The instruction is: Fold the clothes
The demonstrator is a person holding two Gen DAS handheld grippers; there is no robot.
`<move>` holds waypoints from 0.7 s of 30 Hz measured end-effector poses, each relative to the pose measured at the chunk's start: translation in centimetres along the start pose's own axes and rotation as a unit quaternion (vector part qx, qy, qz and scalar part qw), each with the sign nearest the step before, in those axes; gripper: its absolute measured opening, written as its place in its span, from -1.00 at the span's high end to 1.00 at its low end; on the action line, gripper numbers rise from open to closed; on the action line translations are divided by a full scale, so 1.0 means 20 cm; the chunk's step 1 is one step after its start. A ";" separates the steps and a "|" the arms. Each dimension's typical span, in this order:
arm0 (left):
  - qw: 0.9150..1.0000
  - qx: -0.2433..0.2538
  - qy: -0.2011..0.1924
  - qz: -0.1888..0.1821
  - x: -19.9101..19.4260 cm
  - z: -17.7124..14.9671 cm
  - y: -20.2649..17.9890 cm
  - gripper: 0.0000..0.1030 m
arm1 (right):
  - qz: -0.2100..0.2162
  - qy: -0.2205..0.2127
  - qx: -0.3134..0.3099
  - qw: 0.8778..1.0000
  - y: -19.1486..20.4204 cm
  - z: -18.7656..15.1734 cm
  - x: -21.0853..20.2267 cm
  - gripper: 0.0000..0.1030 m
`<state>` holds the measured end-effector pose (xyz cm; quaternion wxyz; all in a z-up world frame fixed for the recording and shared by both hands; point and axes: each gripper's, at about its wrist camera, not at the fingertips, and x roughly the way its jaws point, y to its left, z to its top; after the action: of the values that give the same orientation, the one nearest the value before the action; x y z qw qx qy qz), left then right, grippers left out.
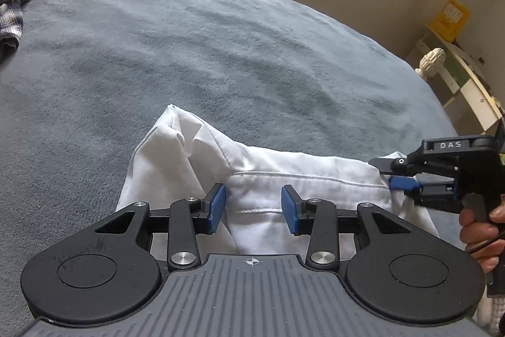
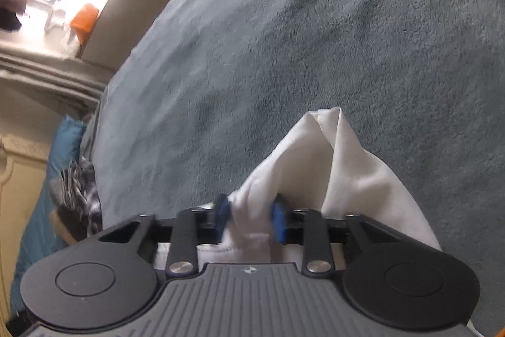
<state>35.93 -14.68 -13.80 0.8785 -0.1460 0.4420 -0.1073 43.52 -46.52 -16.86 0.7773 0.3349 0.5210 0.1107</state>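
A white garment (image 1: 309,188) lies crumpled on the grey-blue blanket (image 1: 221,46), a stitched hem running across it and one corner peaked up at the back. My left gripper (image 1: 254,208) hovers open just above the hem, its blue pads (image 1: 217,207) on either side of bare cloth. At the garment's right edge, a hand (image 1: 479,229) holds my right gripper (image 1: 399,183). In the right wrist view, a bunched fold of the white garment (image 2: 334,160) sits pinched between the right gripper's (image 2: 251,218) blue pads (image 2: 279,220).
A heap of plaid clothes (image 1: 12,5) (image 2: 79,191) lies at the bed's far left edge. A pale shelf (image 1: 457,78) with a yellow box (image 1: 449,18) stands past the right side. The blanket (image 2: 315,37) stretches wide beyond the garment.
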 end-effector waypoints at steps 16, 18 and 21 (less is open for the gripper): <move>1.000 -0.015 -0.022 0.008 -0.01 0.02 0.08 0.26 | 0.025 -0.044 0.020 0.998 -0.09 0.01 -0.02 0.27; 0.998 0.001 -0.054 0.024 -0.10 0.00 0.08 0.26 | 0.029 -0.041 -0.003 0.999 -0.09 -0.01 -0.09 0.20; 0.990 0.071 -0.108 0.049 -0.18 -0.04 0.00 0.26 | 0.039 -0.033 -0.051 0.997 -0.03 -0.04 -0.18 0.21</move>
<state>33.10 -13.69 -11.58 0.9335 -0.0724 0.3424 -0.0787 41.14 -48.60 -14.75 0.8052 0.3182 0.4754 0.1560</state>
